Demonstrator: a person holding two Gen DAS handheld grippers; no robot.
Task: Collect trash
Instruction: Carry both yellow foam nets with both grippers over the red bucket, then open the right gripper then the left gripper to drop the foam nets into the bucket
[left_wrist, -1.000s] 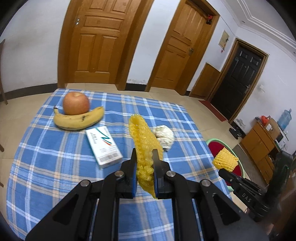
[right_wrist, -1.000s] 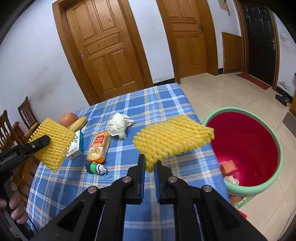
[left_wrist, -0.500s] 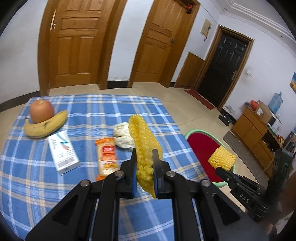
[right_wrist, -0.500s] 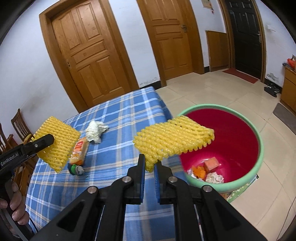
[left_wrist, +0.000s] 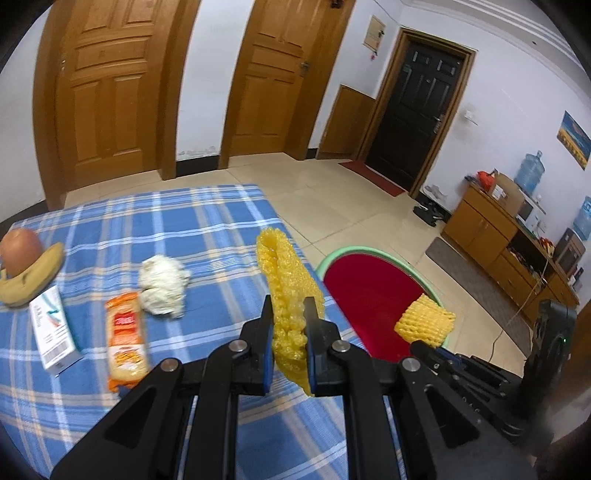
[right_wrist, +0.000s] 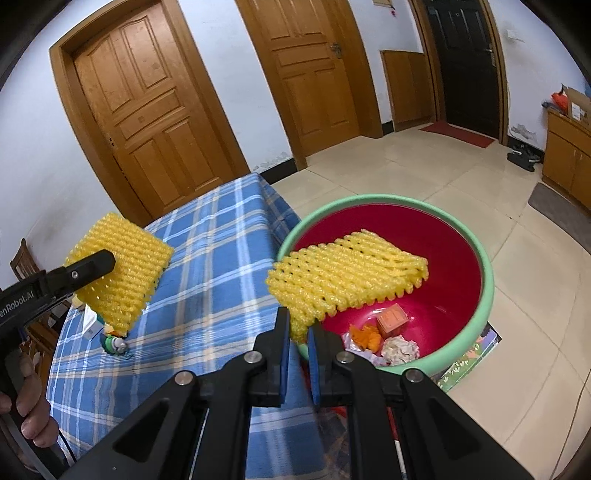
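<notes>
My left gripper (left_wrist: 289, 315) is shut on a yellow foam fruit net (left_wrist: 286, 280), held upright above the right part of the blue checked tablecloth (left_wrist: 207, 229). My right gripper (right_wrist: 298, 325) is shut on a second yellow foam net (right_wrist: 347, 275), which hangs over the near rim of the red basin with a green rim (right_wrist: 476, 247). The basin stands on the floor beside the table and holds several scraps (right_wrist: 391, 332). In the right wrist view the left gripper (right_wrist: 103, 260) and its net (right_wrist: 122, 273) hover over the table. In the left wrist view the right gripper's net (left_wrist: 424, 325) shows above the basin (left_wrist: 369, 288).
On the cloth lie a crumpled white paper ball (left_wrist: 162, 284), an orange snack packet (left_wrist: 125, 339), a white carton (left_wrist: 51, 328), a banana (left_wrist: 29, 284) and an apple (left_wrist: 20, 251). A small green and white object (right_wrist: 114, 343) lies near the table edge. A hand (right_wrist: 26, 402) grips the left handle.
Both grippers have carried their yellow nets to the right, toward the basin. The right net now hangs over the basin; the left net has neared the table's right edge. Both stay shut.
</notes>
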